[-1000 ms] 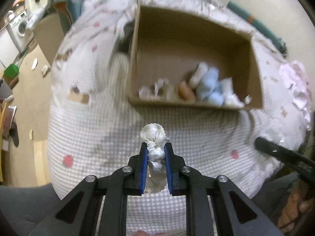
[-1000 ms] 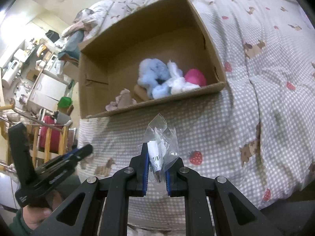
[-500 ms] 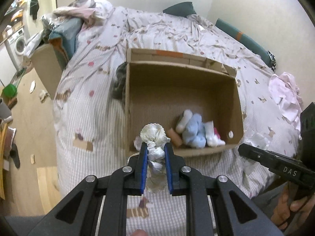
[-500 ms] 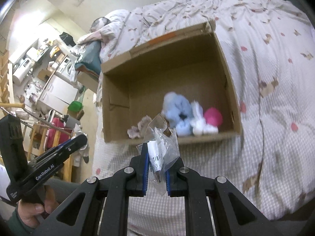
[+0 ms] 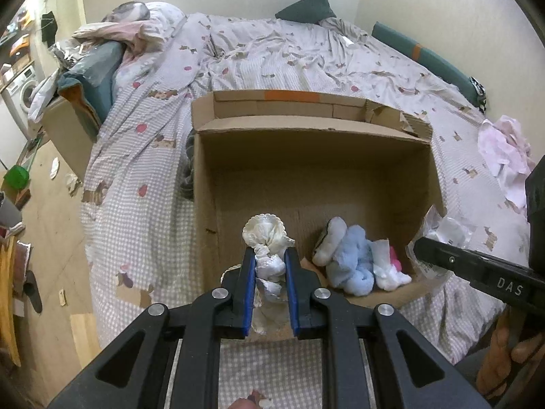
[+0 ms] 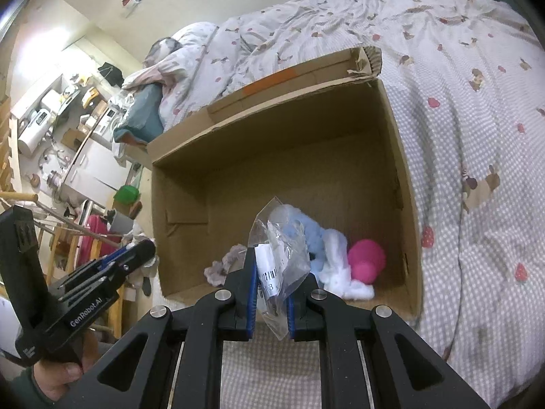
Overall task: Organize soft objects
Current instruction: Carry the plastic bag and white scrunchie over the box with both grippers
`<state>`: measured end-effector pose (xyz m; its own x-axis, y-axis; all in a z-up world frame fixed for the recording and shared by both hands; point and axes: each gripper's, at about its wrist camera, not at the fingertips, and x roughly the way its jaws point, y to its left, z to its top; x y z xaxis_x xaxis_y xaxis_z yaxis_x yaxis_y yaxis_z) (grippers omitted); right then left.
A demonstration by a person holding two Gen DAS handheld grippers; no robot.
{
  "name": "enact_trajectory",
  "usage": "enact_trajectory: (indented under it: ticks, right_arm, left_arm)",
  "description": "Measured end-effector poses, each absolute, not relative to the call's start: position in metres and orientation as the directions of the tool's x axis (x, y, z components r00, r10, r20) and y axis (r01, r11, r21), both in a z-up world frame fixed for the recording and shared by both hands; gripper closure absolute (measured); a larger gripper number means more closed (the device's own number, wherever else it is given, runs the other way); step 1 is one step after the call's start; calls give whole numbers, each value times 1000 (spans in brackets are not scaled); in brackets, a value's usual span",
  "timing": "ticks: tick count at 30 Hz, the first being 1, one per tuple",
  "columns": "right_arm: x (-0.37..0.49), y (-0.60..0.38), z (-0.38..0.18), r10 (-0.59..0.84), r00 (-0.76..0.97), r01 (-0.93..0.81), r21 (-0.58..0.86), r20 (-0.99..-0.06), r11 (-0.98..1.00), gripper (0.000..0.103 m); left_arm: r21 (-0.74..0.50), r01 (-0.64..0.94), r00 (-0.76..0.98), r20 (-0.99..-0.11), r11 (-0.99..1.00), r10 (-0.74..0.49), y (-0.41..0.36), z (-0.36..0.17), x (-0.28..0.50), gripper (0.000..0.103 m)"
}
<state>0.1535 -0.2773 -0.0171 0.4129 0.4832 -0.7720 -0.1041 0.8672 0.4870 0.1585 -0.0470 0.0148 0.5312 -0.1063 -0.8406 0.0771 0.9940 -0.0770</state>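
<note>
Bed [image 5: 272, 61] first: its checked quilt carries everything, and near the foot edge sits the cardboard box [image 5: 204, 184], open at the top, mostly bare inside. Against the box's near wall, toward its right corner, lie the soft things already gathered: a pale blue plush toy [image 5: 354, 255], some white fluff [image 6: 335, 266] touching it, and a pink ball [image 6: 368, 260] beside that.

Left claw [image 5: 270, 266] is clamped on a knotted white cloth bundle [image 5: 267, 238], held over the box's near wall. Judging by its crumpled folds, it is light and limp; the pinch sits at the knotted waist, the sensible place, since the frilled ends would slip or unravel.

Right claw [image 6: 270, 289] is closed on a clear plastic bag [image 6: 281, 248] with a barcode label, also above the near wall. The film looks slick and nearly weightless, so a hold on the bunched, thicker part near the label seems safest. Both should drop without harm.
</note>
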Motion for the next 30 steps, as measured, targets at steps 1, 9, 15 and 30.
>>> enact_trajectory:
  ticks: [1,9,15,30]
  right_arm:
    - [155,-277,-20,486,412,-103,491,-770,865,88]
    - [158,-264,-39,489,374,-123,480,-788,868,88]
    - [159,-253,-49,486,346,-144,467,-802,873,88]
    - [166,-242,-75,452,275,-113,439,-848,892,88]
  left_arm:
    - [-73,78,530,-842,994,-103,-49,11,160,88]
    - [-61,98,503,-858,993,-103,-56,-23,167,88]
    - [-56,108,482,-870,993,-102,-59,-36,168,88]
    - [-45,87,478,-875,995,-81,-55,-41,169,88]
